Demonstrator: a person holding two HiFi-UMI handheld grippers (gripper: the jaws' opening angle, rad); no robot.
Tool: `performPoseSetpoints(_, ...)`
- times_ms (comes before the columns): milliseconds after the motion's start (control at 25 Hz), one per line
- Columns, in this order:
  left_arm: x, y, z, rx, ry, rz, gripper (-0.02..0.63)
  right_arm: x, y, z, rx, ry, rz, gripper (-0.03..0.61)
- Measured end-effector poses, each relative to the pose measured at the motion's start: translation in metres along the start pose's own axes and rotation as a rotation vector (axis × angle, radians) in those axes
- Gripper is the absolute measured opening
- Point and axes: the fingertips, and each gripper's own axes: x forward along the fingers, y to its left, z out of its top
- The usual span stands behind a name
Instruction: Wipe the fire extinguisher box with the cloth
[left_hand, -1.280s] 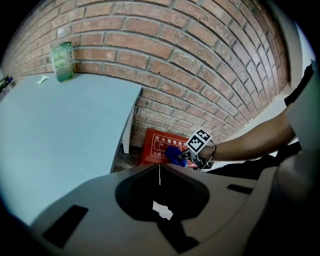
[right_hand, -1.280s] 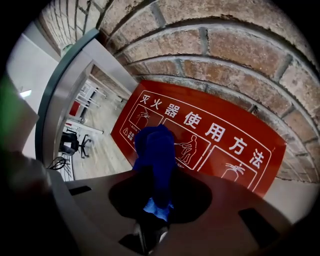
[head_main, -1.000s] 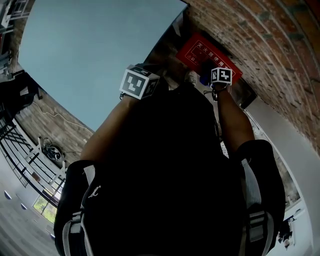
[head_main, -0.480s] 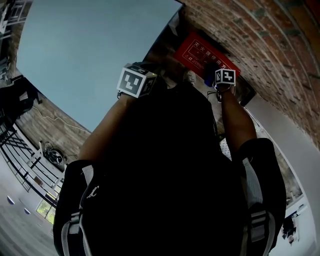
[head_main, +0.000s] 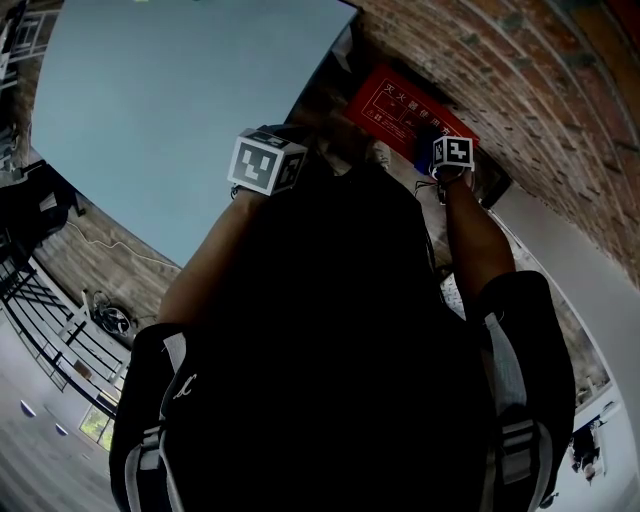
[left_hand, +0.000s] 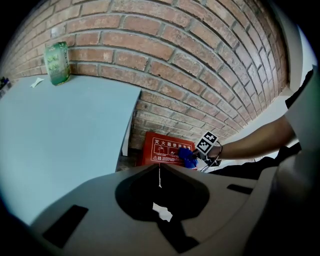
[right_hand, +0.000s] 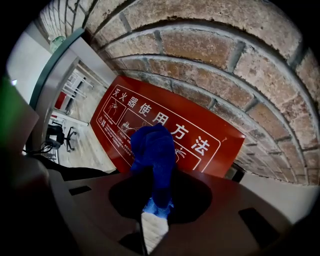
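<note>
The red fire extinguisher box (right_hand: 125, 117) with white print stands against the foot of a brick wall (right_hand: 200, 55). My right gripper (right_hand: 156, 196) is shut on a blue cloth (right_hand: 154, 147), which sticks out of the jaws and presses on the box's front, near its middle. From the left gripper view I see the box (left_hand: 165, 148), the cloth (left_hand: 188, 156) and the right gripper's marker cube (left_hand: 206, 143) beside it. My left gripper (left_hand: 159, 172) hangs back from the box, jaws shut with nothing between them. In the head view the box (head_main: 395, 100) lies beyond the right cube (head_main: 452, 152).
A pale blue table top (left_hand: 60, 130) lies left of the box, with a green container (left_hand: 57, 62) at its far edge by the wall. A white wall (left_hand: 260, 112) runs off to the right. An office chair (right_hand: 57, 135) stands further back on the left.
The right gripper with the cloth has slid a little along the box's front toward its right end. The left gripper has hardly moved.
</note>
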Motion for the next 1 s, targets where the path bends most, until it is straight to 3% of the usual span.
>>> performPoseSetpoints(360, -0.001, 0.001, 0.002, -0.01, -0.013, 0.003, 0.011, -0.002, -0.019, -0.009, 0.046, 0.044, -0.081, 0.083)
performPoseSetpoints(1000, -0.004, -0.005, -0.009, -0.029, -0.006, 0.0, 0.011, -0.006, -0.026, -0.015, 0.063, 0.044, -0.095, 0.083)
